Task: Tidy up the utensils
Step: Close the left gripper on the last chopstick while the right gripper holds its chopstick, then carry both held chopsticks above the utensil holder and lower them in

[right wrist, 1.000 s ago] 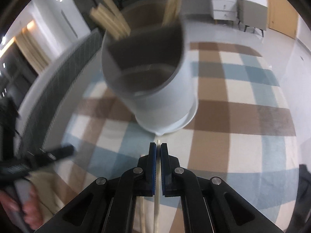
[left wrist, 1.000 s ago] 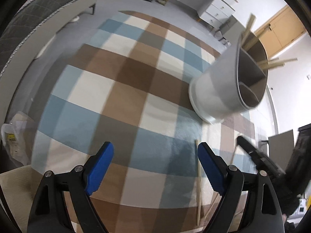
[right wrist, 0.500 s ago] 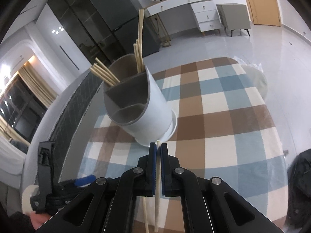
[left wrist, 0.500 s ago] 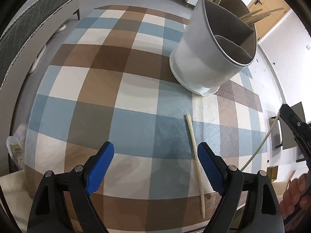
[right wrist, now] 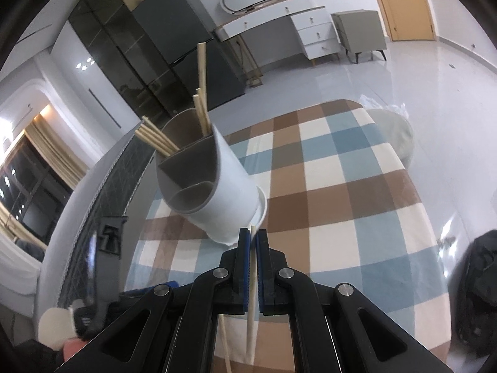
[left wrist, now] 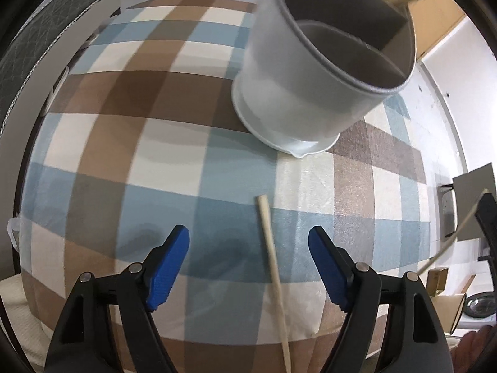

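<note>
A white utensil holder [left wrist: 313,71] with grey inner compartments stands on the checked tablecloth [left wrist: 124,143]; it also shows in the right wrist view [right wrist: 217,192], with several wooden chopsticks [right wrist: 202,93] in its far compartment. One chopstick [left wrist: 273,267] lies on the cloth between the jaws of my open left gripper [left wrist: 248,258], not touched by either jaw. My right gripper [right wrist: 253,248] is shut on a chopstick [right wrist: 251,310], held above the table in front of the holder. That held chopstick [left wrist: 450,242] also shows at the right of the left wrist view.
The table edge runs close below my left gripper. A grey quilted sofa [left wrist: 46,25] lies to the left. A dark fridge [right wrist: 186,49], a white desk [right wrist: 295,21] and a door [right wrist: 403,3] stand far across the room. A black object [right wrist: 478,295] sits at the right edge.
My left gripper has moved forward and lower toward the lying chopstick and the holder. My right gripper has lifted higher and back with its chopstick.
</note>
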